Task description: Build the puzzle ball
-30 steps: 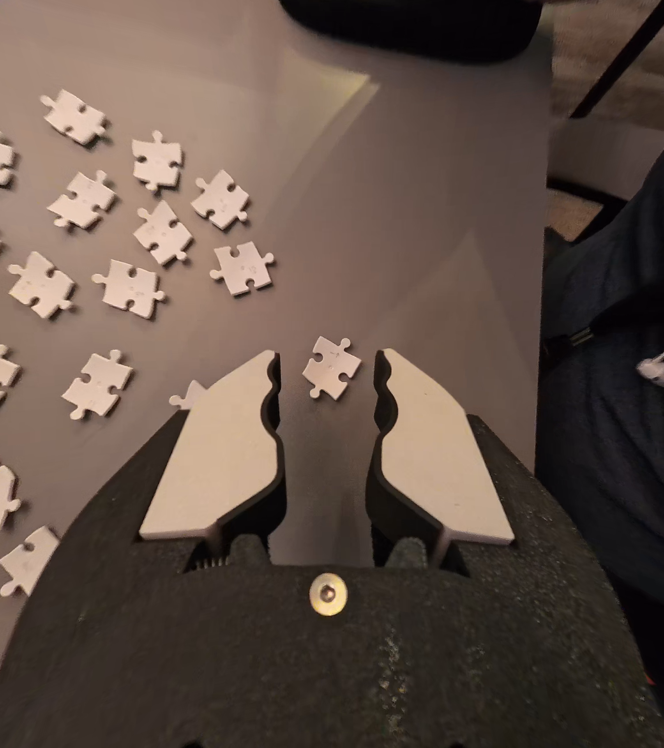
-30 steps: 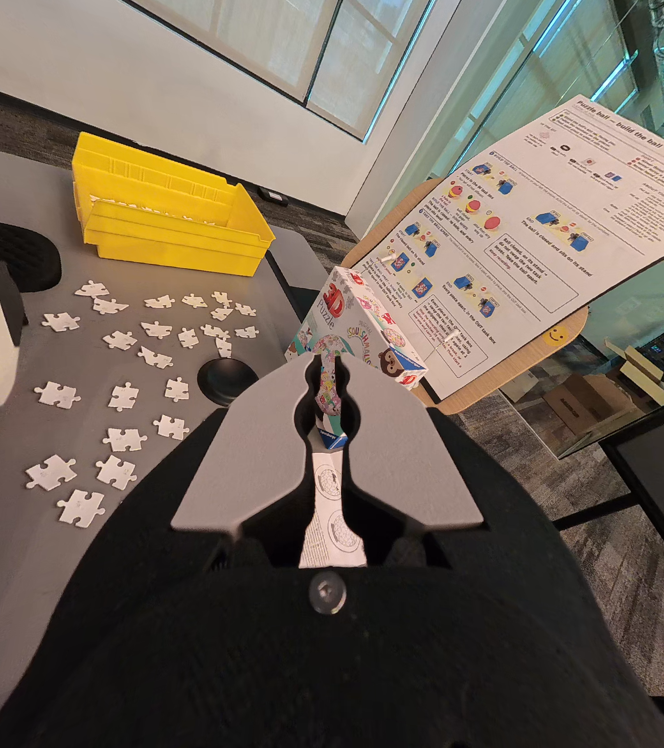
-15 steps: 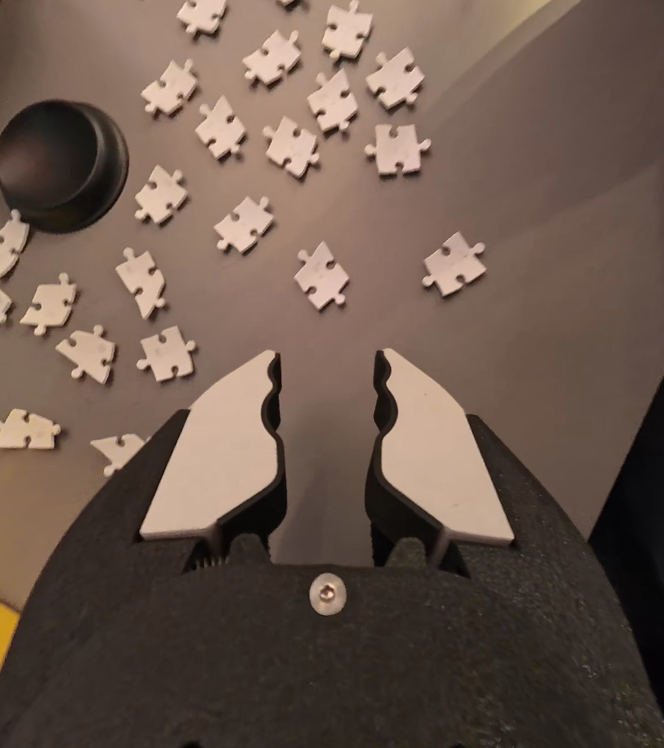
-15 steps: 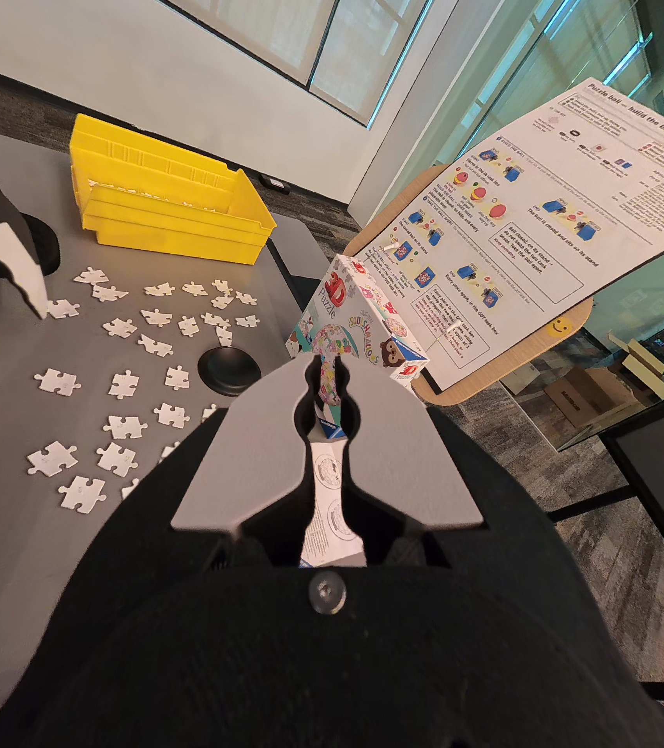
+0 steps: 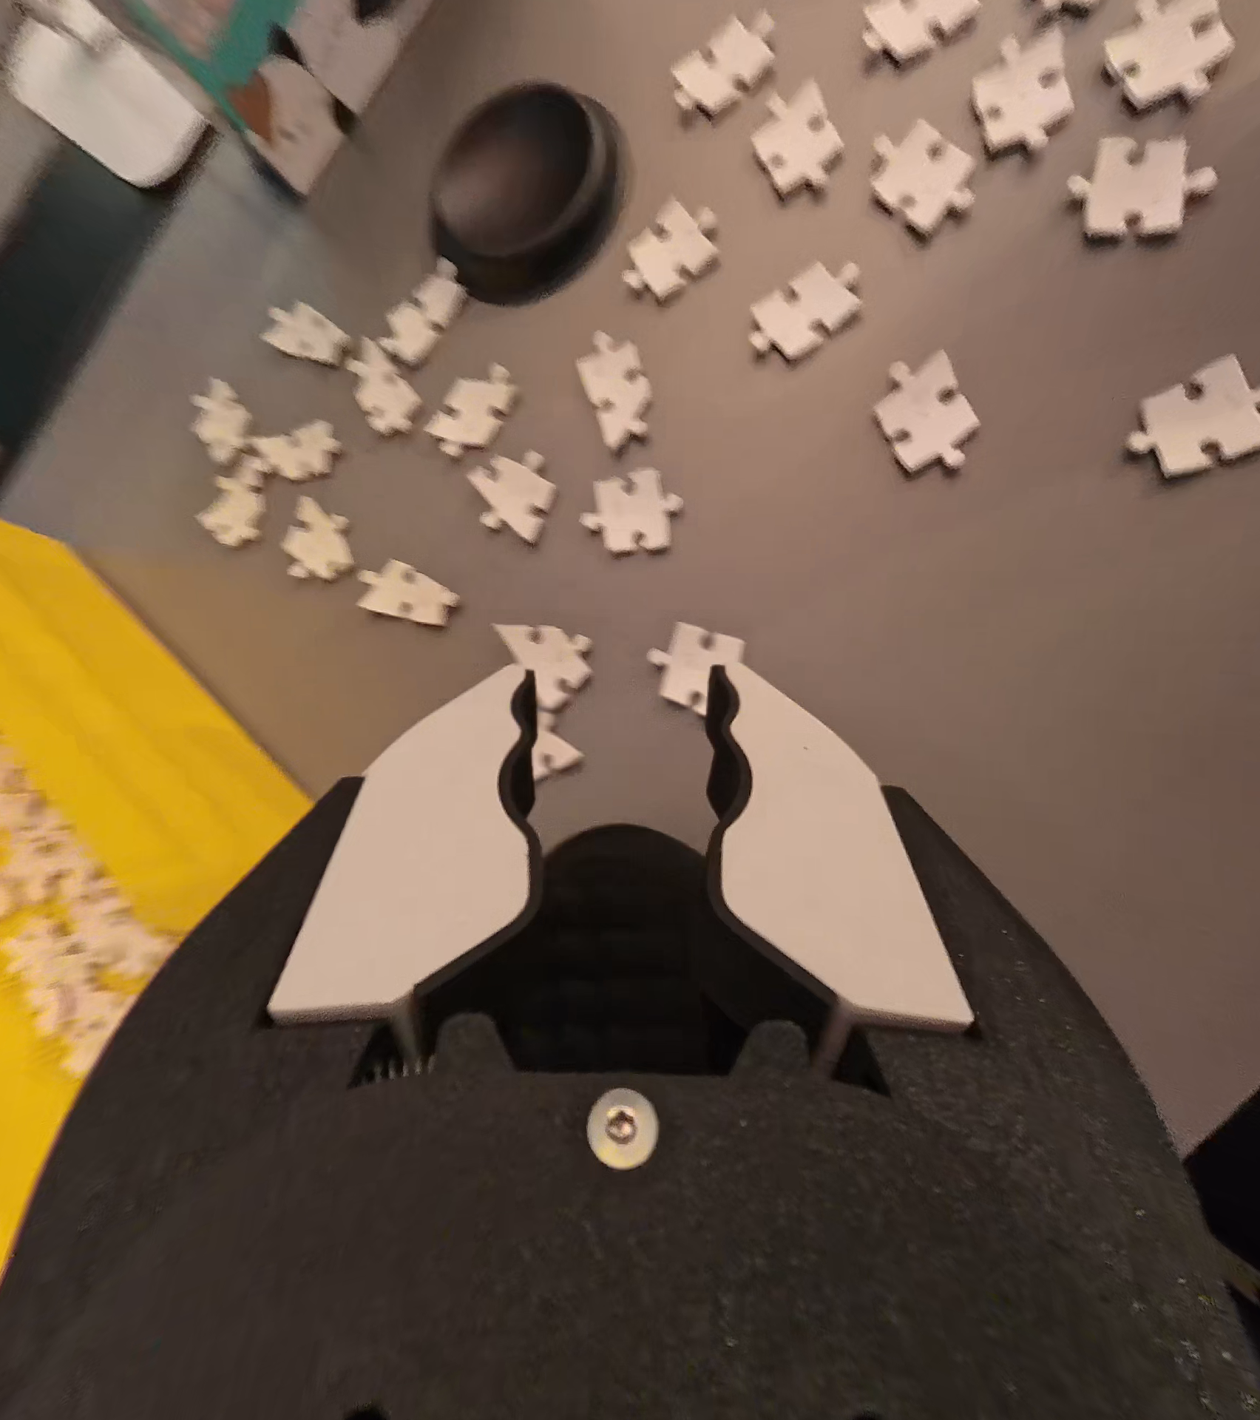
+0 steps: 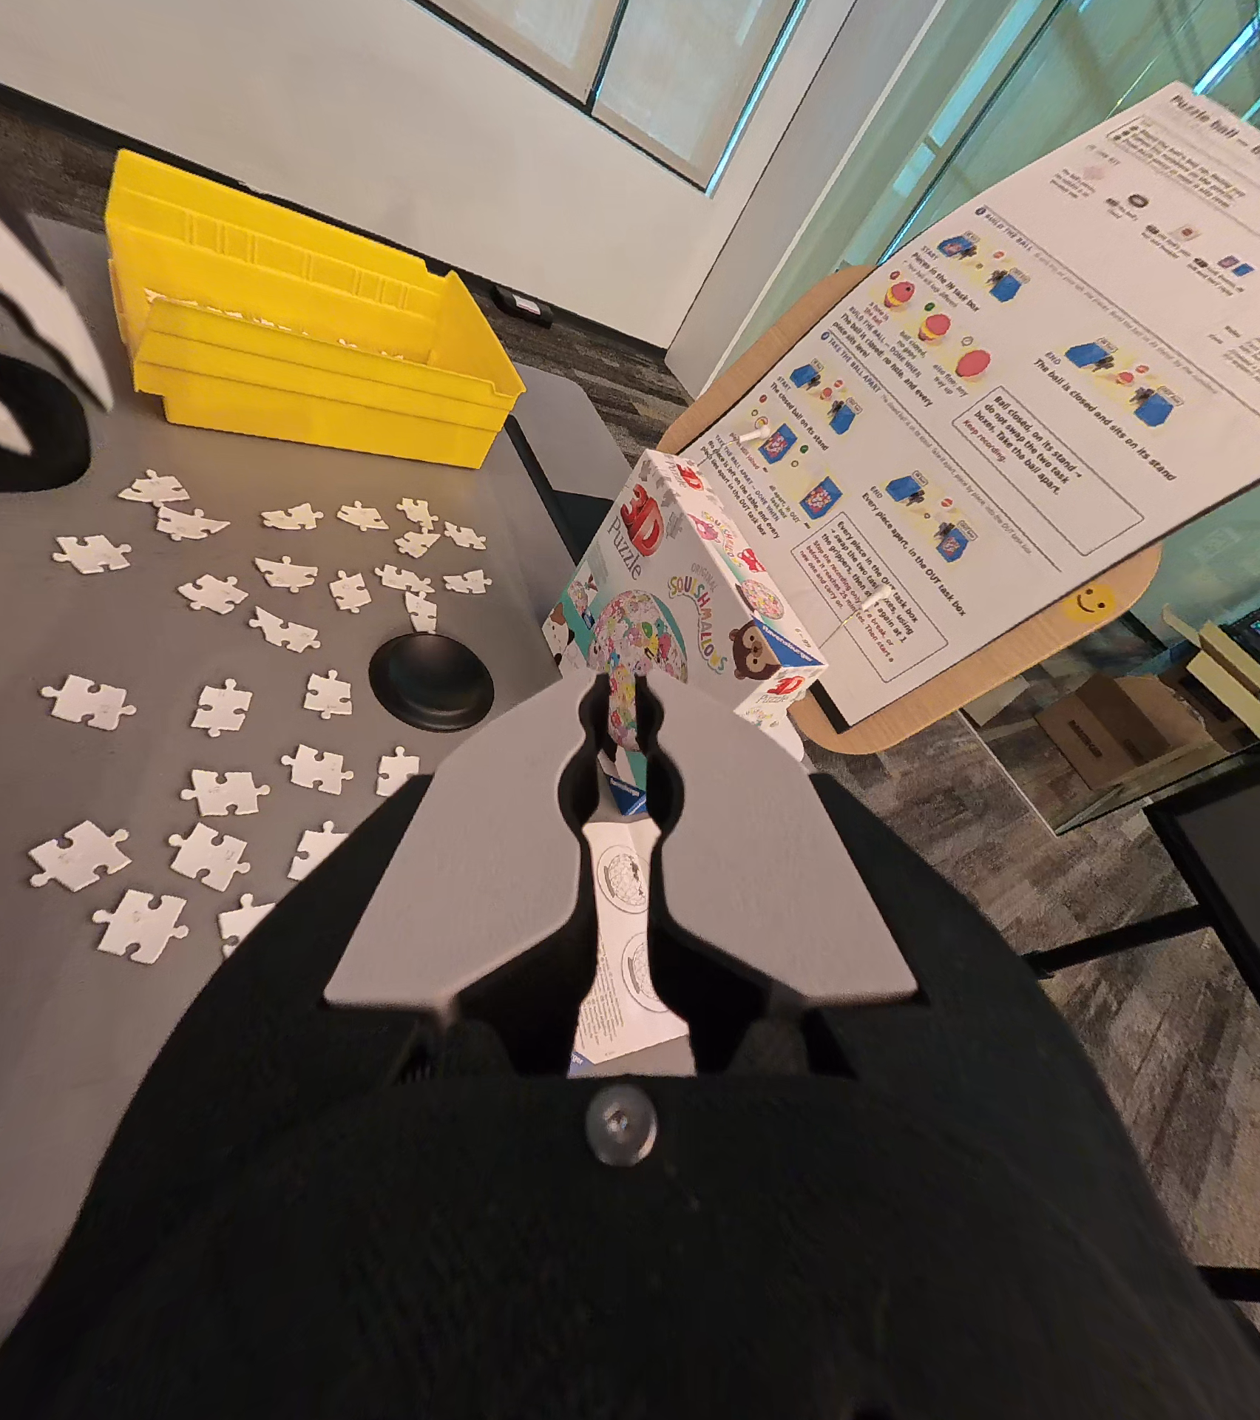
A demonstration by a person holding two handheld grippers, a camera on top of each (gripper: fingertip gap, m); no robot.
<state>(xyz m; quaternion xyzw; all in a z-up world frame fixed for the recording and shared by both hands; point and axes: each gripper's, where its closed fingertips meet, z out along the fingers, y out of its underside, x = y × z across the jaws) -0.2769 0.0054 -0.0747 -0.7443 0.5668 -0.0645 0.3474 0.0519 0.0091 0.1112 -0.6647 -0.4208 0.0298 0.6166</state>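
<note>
The grey tabletop [image 6: 35, 1076] carries everything. At its far edge, toward 11 o'clock in the right wrist view, sit stacked yellow bins [image 6: 320, 369] with what look like more pieces inside. At 1 o'clock a printed instruction board [image 6: 1034, 399] leans on a wooden stand, and the puzzle box [image 6: 688, 607] stands just before it. A black round stand [image 6: 431, 680] sits at the tabletop's edge beside the box.

White puzzle pieces [image 5: 919, 419] lie loose and face down across the tabletop, none joined; no ball has been started, so the task seems to be at its opening step of choosing a first piece.

The left tool [image 5: 619, 676] hovers over the pieces with its jaws parted and nothing between them; two pieces [image 5: 696, 665] lie just past its tips at 12 o'clock. The right tool [image 6: 615, 688] is held off the tabletop's near edge, jaws nearly together with a narrow gap, gripping nothing that I can see.

The next move likely calls for lowering the left tool onto one flat piece; lifting so thin a thing off the surface may need an edge pinch.
</note>
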